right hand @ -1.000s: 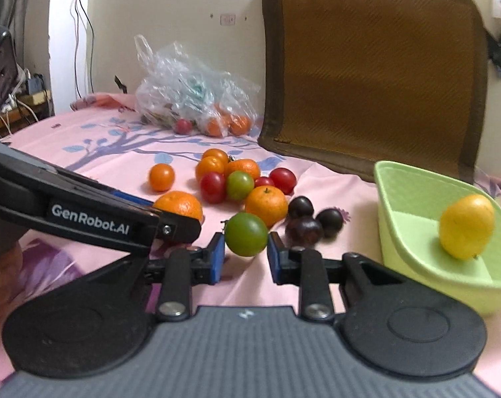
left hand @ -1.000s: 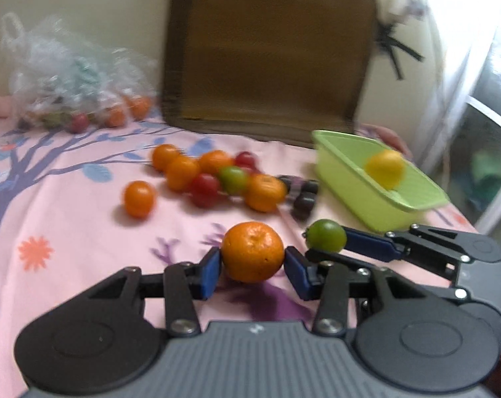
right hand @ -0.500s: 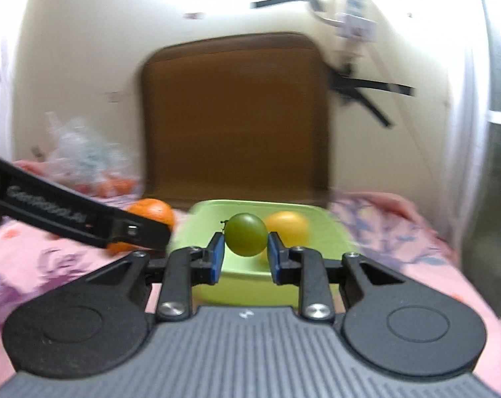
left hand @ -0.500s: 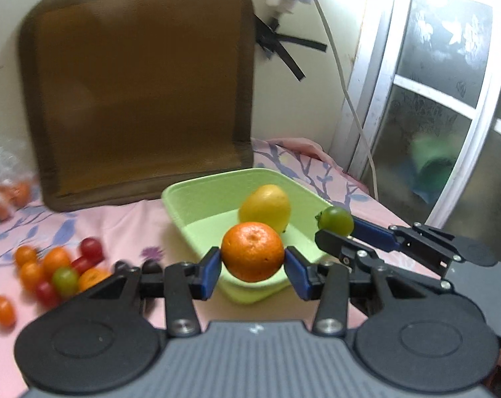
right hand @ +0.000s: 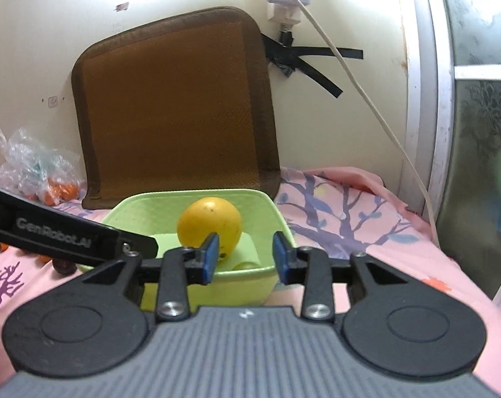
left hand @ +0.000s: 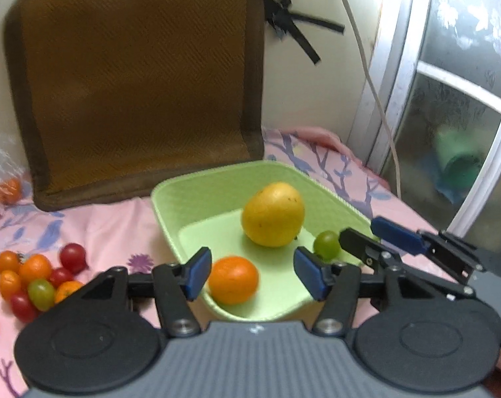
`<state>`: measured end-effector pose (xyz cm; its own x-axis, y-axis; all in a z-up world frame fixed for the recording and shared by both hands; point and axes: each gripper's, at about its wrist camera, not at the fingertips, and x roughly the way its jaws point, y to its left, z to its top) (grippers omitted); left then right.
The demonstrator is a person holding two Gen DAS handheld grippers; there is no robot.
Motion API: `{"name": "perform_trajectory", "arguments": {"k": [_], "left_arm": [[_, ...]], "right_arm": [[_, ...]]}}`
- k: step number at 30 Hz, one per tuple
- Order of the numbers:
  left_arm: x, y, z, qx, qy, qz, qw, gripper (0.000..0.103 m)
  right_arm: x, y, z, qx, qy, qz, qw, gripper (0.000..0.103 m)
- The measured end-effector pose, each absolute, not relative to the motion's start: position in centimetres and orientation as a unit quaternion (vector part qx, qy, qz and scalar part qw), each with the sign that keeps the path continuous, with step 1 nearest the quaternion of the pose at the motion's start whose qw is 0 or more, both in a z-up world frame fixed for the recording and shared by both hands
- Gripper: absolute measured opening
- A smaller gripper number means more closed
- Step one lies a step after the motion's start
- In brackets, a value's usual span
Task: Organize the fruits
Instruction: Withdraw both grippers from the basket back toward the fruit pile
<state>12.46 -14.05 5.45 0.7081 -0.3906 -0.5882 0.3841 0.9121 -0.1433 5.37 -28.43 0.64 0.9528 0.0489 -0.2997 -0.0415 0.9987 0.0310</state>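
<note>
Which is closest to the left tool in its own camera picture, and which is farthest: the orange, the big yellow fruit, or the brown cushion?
1. The orange: right between the opening jaws of the left tool, untouched, in the green basket.
2. The big yellow fruit: farther back, in the middle of the basket.
3. The brown cushion: behind the basket, leaning on the wall.

"GenRobot.AI" stands in pale letters on the left hand-held gripper (right hand: 141, 248) side arm.
</note>
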Motion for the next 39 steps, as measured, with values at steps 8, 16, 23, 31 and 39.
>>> {"name": "perform_trajectory", "arguments": {"k": [8,16,23,31,39], "left_arm": [[9.0,-2.9,9.2,-0.069,0.263,-0.133,0.953,0.056],[5.5,10.3,6.7,-0.076,0.276,0.046,0.957,0.056],[4.9,12.5,3.3,-0.095,0.311,0.073,0.943,0.056],[5.7,10.1,1.2,-0.082,0.325,0.061,0.94,0.056],[5.8,10.5,1.2,-0.097,0.316,0.052,0.942,0.057]], "right_arm": [[4.1,-29.4,0.8,0.031,0.112,-0.004,0.993,0.039],[3.2,-28.4,2.1,0.043,0.098,-0.009,0.994,0.039],[2.1,-21.7,3.2,0.054,0.12,0.088,0.987,0.039],[0.9,-13.8,0.6,0.038,0.182,0.174,0.967,0.039],[2.5,-12.8,-0.2,0.034,0.234,0.173,0.956,0.038]]}}
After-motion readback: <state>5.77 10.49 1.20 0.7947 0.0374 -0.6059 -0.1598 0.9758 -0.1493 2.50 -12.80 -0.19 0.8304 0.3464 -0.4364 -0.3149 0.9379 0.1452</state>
